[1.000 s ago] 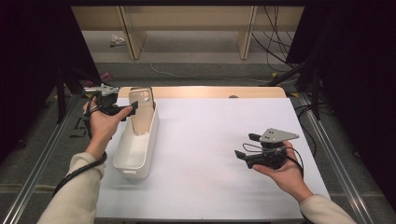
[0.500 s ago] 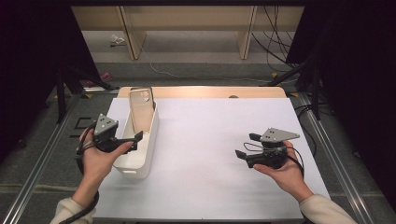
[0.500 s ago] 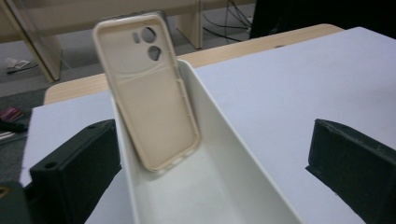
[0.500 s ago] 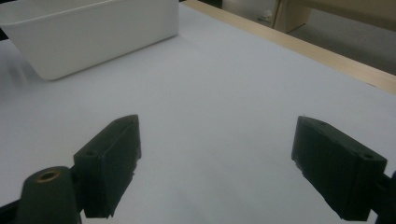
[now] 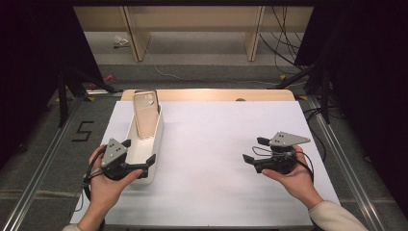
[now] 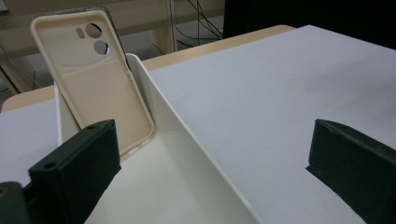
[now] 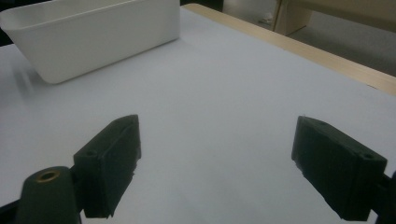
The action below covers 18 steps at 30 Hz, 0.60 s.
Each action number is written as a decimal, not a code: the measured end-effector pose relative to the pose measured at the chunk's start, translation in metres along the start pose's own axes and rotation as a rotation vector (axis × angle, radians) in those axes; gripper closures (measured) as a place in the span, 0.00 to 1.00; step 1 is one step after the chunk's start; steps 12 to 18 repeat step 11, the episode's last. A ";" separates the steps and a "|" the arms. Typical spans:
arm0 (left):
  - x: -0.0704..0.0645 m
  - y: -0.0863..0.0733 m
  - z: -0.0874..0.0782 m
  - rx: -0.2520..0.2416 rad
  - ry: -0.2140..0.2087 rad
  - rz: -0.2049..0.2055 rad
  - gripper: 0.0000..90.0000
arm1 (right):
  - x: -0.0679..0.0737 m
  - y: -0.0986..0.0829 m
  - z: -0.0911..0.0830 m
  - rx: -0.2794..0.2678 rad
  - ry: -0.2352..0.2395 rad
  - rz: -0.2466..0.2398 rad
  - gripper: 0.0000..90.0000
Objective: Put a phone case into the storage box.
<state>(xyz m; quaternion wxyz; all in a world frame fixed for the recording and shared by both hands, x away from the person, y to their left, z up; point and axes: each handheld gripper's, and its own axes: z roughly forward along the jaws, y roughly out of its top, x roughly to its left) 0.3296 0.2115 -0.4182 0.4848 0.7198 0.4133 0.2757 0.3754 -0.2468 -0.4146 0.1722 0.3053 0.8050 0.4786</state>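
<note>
On the left part of the white table sheet (image 5: 216, 144) stands a long white plastic bin (image 5: 156, 139), and inside it, leaning upright against the far end wall, is one beige soft-plastic phone case (image 5: 146, 114) with round camera cut-outs near its top. Your left gripper (image 5: 139, 153) sits at the bin's near end, jaws spread wide and holding nothing; one jaw is over the bin, the other over the sheet outside its right wall. Your right gripper (image 5: 254, 149) rests well apart on the right of the sheet, jaws likewise spread and empty. Handling, by judgement: the case is light, thin and flexible, likely to bow or slip if squeezed flat. Take it by a long side edge or the top rim, clear of the cut-outs, with a gentle pinch.
</note>
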 end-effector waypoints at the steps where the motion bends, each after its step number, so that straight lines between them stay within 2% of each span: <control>1: -0.001 -0.002 0.000 0.007 0.002 0.008 0.02 | 0.000 0.000 0.000 0.001 0.001 -0.001 0.18; 18: -0.004 -0.005 0.001 0.010 -0.003 0.022 0.02 | 0.002 0.001 0.001 -0.007 0.009 0.008 0.18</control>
